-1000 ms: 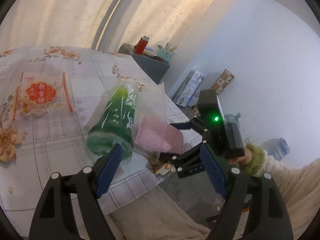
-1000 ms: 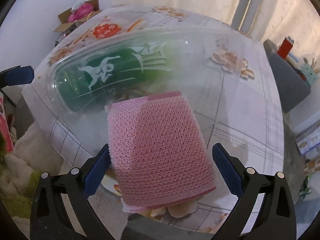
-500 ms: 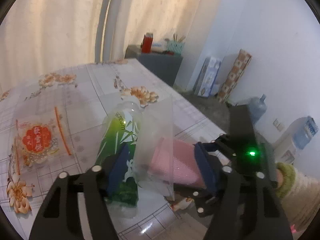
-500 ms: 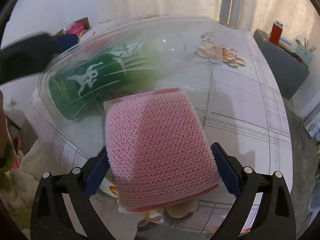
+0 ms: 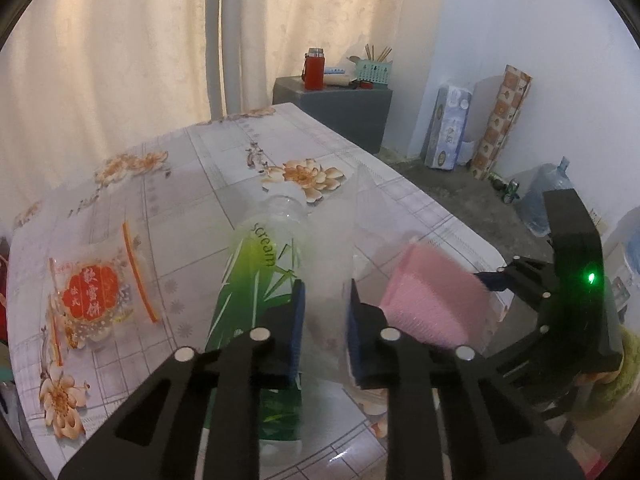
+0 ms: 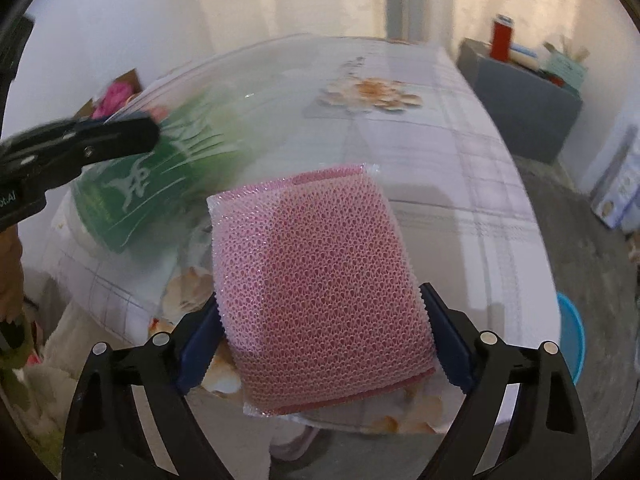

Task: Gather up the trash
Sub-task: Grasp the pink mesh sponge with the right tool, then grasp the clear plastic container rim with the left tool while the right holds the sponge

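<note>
Left wrist view: the left gripper [image 5: 323,322] points down at the table [image 5: 192,184]; its 2 jaws have just been closing and now stand nearly together, pinching a fold of the clear plastic bag [image 5: 340,248]. The bag lies at the near edge of the table. Inside it, the green bottle [image 5: 256,280] lies on its side, long axis running from the near table edge away toward the curtain, its clear neck end pointing away from the camera. Its base is partly hidden behind the left finger. The pink sponge [image 5: 432,300] sits in the bag to the right of the bottle, with the right gripper [image 5: 492,280] at its far side; the sponge is blurred and the contact cannot be read here. A snack wrapper [image 5: 96,296] lies flat on the table, apart from the bag at the left. Right wrist view: the right gripper [image 6: 320,340] has just been closing, and its 2 pads [image 6: 200,336] now press the sides of the pink sponge [image 6: 316,280] through the plastic, still at a wide setting. The sponge's near end is held and its far end tilts up toward the table. The green bottle [image 6: 152,184] lies beyond, blurred, base toward the lower left. The left gripper [image 6: 132,136] clamps the bag's [image 6: 280,92] rim at the left; its body is cut off by the frame edge.
</note>
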